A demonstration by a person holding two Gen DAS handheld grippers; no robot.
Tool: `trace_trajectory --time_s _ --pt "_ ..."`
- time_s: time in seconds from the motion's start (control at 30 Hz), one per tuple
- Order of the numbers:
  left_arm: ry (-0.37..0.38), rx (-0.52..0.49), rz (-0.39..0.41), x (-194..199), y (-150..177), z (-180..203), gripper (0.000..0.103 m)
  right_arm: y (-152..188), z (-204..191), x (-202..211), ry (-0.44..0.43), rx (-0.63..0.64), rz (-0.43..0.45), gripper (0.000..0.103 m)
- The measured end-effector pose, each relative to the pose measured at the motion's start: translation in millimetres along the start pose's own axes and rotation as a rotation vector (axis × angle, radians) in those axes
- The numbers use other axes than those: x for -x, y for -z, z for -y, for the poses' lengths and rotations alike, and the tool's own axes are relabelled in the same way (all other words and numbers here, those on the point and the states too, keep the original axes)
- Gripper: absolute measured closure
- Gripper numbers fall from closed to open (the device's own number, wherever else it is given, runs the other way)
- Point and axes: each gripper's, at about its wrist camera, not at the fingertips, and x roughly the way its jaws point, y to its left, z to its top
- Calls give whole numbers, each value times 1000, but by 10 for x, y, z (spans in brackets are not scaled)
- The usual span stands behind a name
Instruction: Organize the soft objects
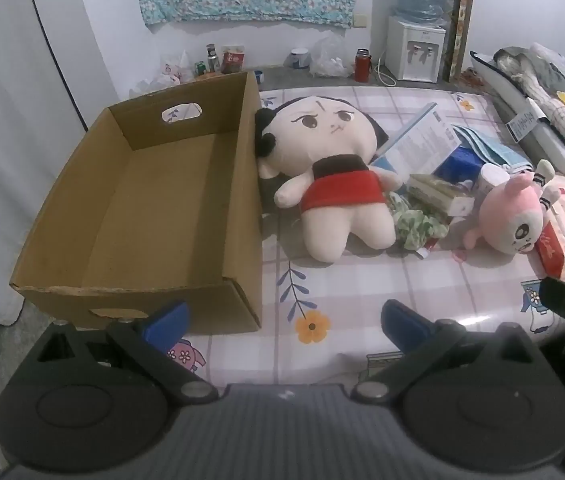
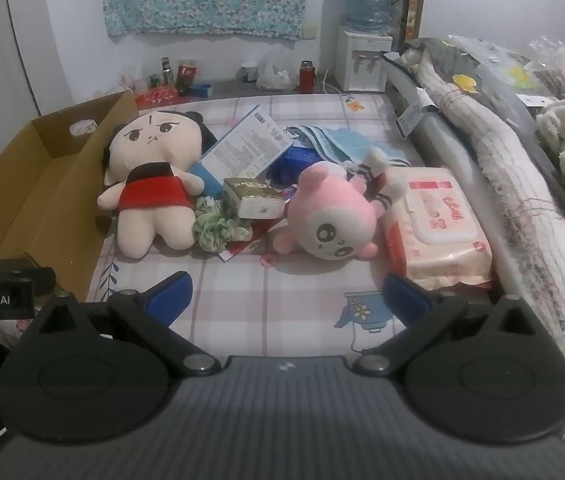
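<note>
Two plush toys on the checked bed sheet point(image 2: 242, 312), both clear of either gripper. Left wrist view: cream doll in a red dress point(image 1: 330, 176) at 12 o'clock from the left gripper point(image 1: 284, 322), just beside the wall of the empty cardboard box point(image 1: 170, 200) at 10 o'clock. Right wrist view: pink plush point(image 2: 332, 216) at 12 o'clock from the right gripper point(image 2: 288, 296), pack of wet wipes point(image 2: 436, 226) at 1 o'clock, green scrunchie point(image 2: 218, 228) at 11. Both sets of jaws spread wide, holding nothing, touching nothing.
</note>
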Motion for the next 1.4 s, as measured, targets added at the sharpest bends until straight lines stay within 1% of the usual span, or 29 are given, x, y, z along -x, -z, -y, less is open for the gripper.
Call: trace_trajectory --time_s 1.4 --pt "-4 14 -13 -4 -8 -16 0 -12 -5 -6 14 5 -9 1"
